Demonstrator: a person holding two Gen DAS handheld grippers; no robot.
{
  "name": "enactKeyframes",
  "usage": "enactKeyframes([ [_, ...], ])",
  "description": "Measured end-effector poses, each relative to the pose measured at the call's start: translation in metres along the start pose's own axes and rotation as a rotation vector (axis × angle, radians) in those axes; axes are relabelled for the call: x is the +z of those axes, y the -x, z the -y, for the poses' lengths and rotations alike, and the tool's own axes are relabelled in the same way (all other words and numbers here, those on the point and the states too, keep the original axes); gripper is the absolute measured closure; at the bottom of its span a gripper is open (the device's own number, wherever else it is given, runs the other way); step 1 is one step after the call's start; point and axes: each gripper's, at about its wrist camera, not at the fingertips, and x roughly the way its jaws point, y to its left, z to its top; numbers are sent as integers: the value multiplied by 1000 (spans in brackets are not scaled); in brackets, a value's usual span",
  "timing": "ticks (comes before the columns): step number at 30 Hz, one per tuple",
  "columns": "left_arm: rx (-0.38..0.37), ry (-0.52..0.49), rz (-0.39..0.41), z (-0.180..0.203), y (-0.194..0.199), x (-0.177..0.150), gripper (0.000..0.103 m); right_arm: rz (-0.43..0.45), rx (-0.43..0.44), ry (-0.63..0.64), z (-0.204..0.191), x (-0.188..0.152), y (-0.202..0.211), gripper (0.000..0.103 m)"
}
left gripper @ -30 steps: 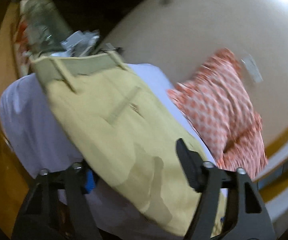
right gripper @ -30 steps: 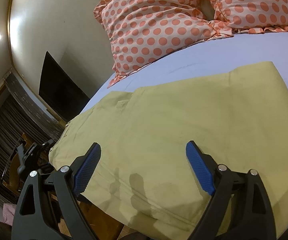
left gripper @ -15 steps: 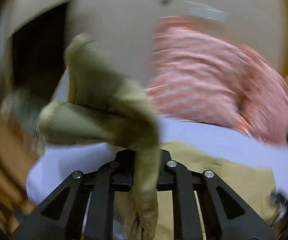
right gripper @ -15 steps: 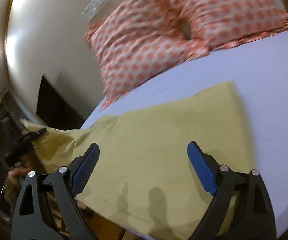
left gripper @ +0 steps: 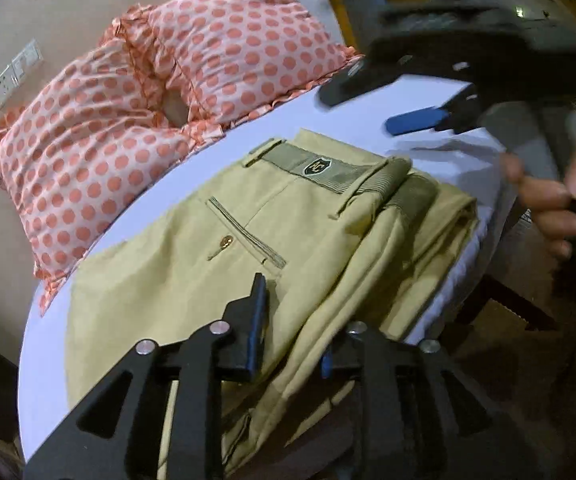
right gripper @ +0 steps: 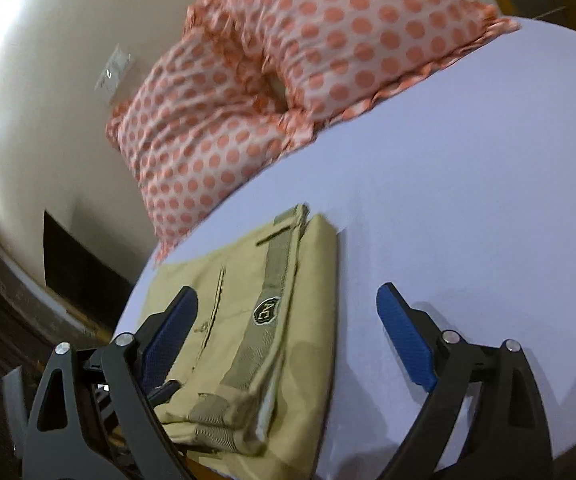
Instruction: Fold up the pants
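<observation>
Khaki pants lie folded in layers on a pale lilac bed sheet, waistband with a dark crest badge on top. My left gripper is partly open, its fingers astride a fold at the pants' near edge, no longer clamping it. The pants also show in the right wrist view. My right gripper is open and empty above the waistband end; it also shows in the left wrist view, held by a hand.
Two orange polka-dot pillows lie against the cream wall behind the pants, also seen in the right wrist view. The bed edge runs close along the pants' near side, with dark floor beyond. Bare sheet lies right of the pants.
My left gripper carried the pants' end up and over onto the rest, then loosened its jaws. The pants went from spread out to a folded stack. My right gripper stayed open and shifted.
</observation>
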Motion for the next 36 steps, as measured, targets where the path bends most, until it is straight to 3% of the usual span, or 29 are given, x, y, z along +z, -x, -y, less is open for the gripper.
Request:
enactKeyframes([
  [2, -39, 20, 32, -8, 15, -6, 75, -44, -17, 27, -4, 5, -14, 17],
  [5, -126, 123, 82, -36, 44, -13, 45, -122, -79, 84, -9, 12, -39, 26],
  [7, -108, 252, 106, -78, 55, -17, 33, -139, -99, 117, -12, 15, -45, 27],
  [9, -36, 399, 80, -122, 57, -30, 32, -185, -70, 126, -15, 18, -52, 39],
  [10, -15, 493, 36, -153, 47, -40, 32, -199, -50, 124, -15, 19, -54, 39],
  [12, -39, 642, -67, -197, 22, -58, 32, -227, -22, 121, -14, 24, -57, 44],
  [16, -116, 711, -176, -227, -17, -72, 32, -265, 84, 46, 5, 32, -58, 46],
  [18, -168, 737, -216, -232, -36, -71, 32, -274, 87, 41, 9, 34, -59, 55],
  [21, -217, 742, -230, -232, -46, -71, 27, -293, 95, 66, 7, 34, -60, 56],
  [22, -218, 735, -234, -230, -47, -69, 28, -311, 104, 72, 6, 34, -62, 61],
  [23, -226, 736, -238, -229, -50, -68, 29, -355, 132, 48, 8, 33, -67, 80],
  [24, -239, 740, -238, -229, -50, -65, 47, -382, 170, 8, 12, 31, -70, 87],
  [25, -263, 748, -231, -229, -49, -64, 77, -390, 189, -16, 14, 32, -70, 89],
  [27, -294, 773, -227, -233, -50, -62, 92, -384, 204, -16, 10, 37, -69, 91],
  [33, -182, 675, -146, -240, -56, -14, 95, -256, 205, 105, -30, 92, -66, 95],
  [35, -88, 625, -110, -244, -68, 9, 94, -203, 169, 118, -35, 114, -70, 96],
  [36, -7, 586, -109, -246, -82, 22, 94, -170, 126, 116, -33, 126, -77, 96],
])
